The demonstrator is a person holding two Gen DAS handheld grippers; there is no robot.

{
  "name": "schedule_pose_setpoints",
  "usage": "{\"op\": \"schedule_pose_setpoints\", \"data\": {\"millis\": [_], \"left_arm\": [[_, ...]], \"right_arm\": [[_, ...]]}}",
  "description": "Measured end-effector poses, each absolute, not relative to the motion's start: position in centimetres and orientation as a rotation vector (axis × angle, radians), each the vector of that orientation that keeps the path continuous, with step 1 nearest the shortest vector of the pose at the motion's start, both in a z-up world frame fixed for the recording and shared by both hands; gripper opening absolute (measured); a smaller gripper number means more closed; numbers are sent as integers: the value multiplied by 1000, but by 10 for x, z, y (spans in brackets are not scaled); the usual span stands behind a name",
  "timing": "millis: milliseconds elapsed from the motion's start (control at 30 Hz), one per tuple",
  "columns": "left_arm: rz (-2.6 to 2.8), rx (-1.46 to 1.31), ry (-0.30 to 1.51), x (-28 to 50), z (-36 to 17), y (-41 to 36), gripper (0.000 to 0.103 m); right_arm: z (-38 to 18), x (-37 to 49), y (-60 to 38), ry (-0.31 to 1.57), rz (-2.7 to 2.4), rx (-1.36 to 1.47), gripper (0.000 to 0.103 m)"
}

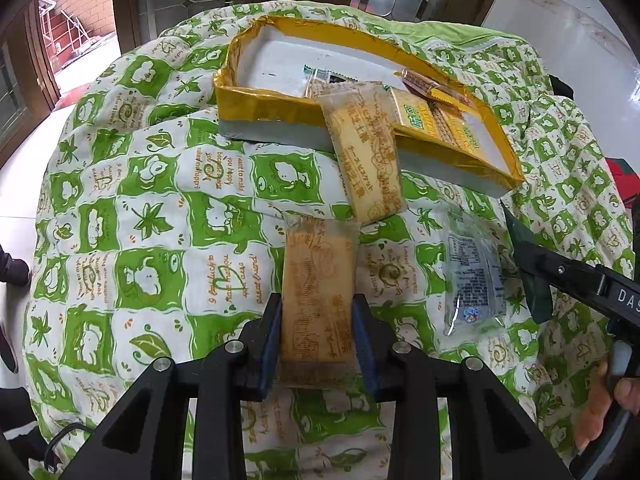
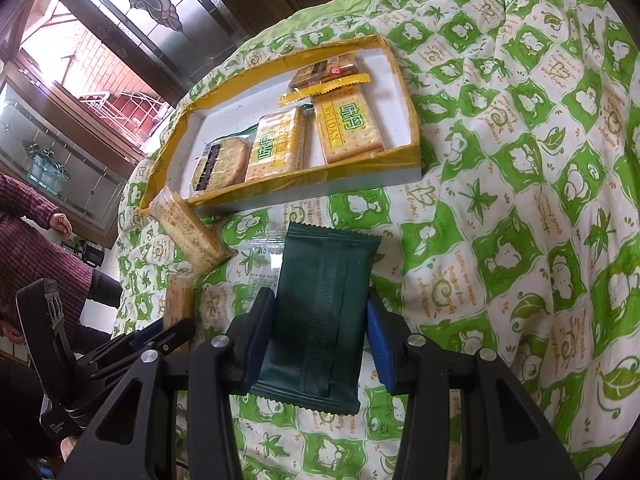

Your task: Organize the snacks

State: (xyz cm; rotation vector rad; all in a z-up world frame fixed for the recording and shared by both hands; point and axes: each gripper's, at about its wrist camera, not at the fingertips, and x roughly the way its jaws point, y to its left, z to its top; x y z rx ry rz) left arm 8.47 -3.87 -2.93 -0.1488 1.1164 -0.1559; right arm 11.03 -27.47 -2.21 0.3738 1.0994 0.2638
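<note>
My left gripper is shut on a tan cracker packet just above the cloth. A second tan cracker packet leans over the front wall of the yellow-rimmed tray; it also shows in the right wrist view. My right gripper is shut on a dark green snack packet, held over a clear packet. The clear packet lies flat on the cloth. The tray holds yellow WEIDAN cracker packets and other snacks.
A green-and-white quilted cloth covers the whole surface, with folds. The right gripper's body enters the left view from the right. A person in a maroon sweater stands at the left. Doors and a window are behind.
</note>
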Motion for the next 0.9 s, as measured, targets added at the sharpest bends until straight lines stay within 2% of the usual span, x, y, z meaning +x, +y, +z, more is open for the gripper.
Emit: {"op": "schedule_pose_setpoints", "data": {"millis": [900], "left_arm": [[-194, -203, 1090, 85, 8, -43, 35]], "right_arm": [[-16, 100, -275, 1079, 298, 438, 44]]}}
